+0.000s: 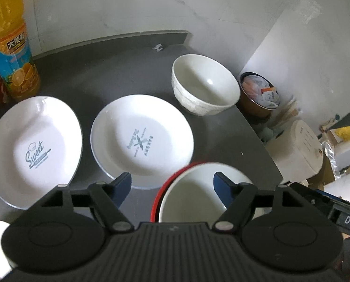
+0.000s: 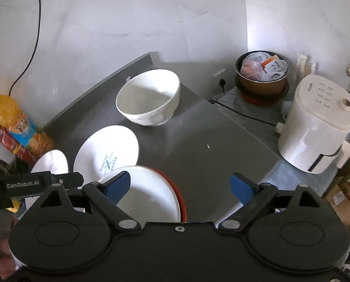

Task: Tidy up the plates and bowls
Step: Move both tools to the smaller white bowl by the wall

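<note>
A grey table stood against a white wall. Two plates, Sweet plate and Bakery plate, lay side by side; a white bowl sat far right. Left gripper and right gripper hovered wide apart over the near red-rimmed bowl, gripping nothing.

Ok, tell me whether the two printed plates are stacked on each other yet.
No. In the left wrist view the Sweet plate and the Bakery plate lie side by side on the grey counter, apart.

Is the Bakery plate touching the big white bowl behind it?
Apart. The left wrist view shows a strip of grey counter between the Bakery plate and the white bowl; the right wrist view shows the same gap.
</note>
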The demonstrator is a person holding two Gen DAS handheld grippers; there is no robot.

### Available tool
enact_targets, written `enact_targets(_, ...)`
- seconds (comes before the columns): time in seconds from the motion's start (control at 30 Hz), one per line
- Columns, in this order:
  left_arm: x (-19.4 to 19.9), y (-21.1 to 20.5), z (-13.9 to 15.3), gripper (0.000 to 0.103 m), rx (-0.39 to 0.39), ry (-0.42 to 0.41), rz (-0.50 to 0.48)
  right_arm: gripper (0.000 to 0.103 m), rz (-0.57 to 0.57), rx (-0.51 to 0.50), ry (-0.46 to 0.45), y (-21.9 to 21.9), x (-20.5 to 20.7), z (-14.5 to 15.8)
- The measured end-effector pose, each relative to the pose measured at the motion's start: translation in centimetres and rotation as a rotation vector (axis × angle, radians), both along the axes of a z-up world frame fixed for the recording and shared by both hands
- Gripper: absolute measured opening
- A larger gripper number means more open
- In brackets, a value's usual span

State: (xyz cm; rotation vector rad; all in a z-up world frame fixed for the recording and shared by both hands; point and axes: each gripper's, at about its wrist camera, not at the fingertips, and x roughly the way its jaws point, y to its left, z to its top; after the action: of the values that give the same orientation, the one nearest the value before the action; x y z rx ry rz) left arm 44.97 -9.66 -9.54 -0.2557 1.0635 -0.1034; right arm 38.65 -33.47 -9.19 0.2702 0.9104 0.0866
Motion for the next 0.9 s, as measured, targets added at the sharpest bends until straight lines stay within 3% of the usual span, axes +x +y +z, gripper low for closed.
enact_targets(0.47, 8.1, -2.1, -1.0, 0.075, 0.008, 0.051, 0.133, 0.092, 0.129, 0.029, 0.028, -2.4, 10.3, -1.4)
enact_targets(0.9, 14.1, -2.7, -3.0, 0.075, -0.001, 0.042, 0.286, 0.091, 0.251, 0.054, 0.048, -3.1, 18.5, -3.4)
